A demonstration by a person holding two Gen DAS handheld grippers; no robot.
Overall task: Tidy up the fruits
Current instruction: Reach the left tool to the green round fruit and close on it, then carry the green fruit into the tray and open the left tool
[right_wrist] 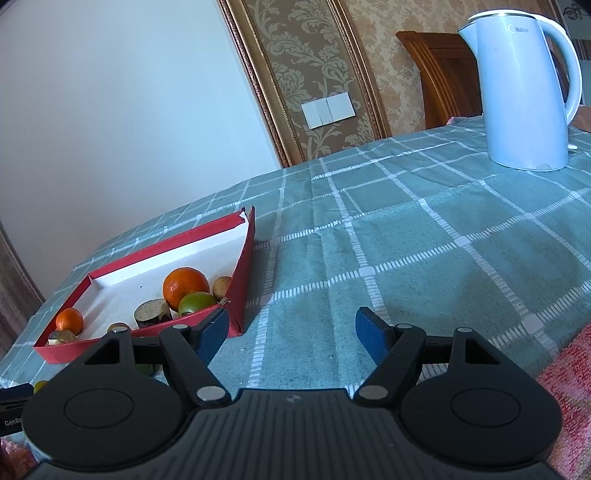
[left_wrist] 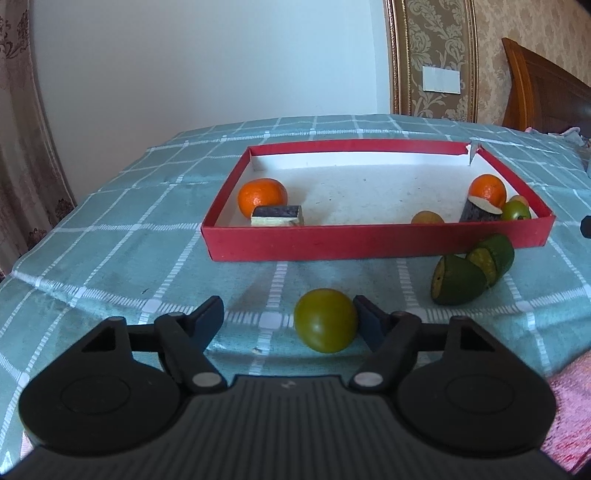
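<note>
Only left: green fruit [left_wrist: 325, 319] between jaws | right: kettle [right_wrist: 524, 88]

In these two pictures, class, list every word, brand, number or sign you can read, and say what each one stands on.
"GenRo": white letters, cut off by the picture's edge, on a black part at the lower left of the right wrist view.
Grey brand mark near the top of the white kettle: too blurred to read.
Small embossed mark on each gripper body: a logo, not letters.
Nothing else bears text.
</note>
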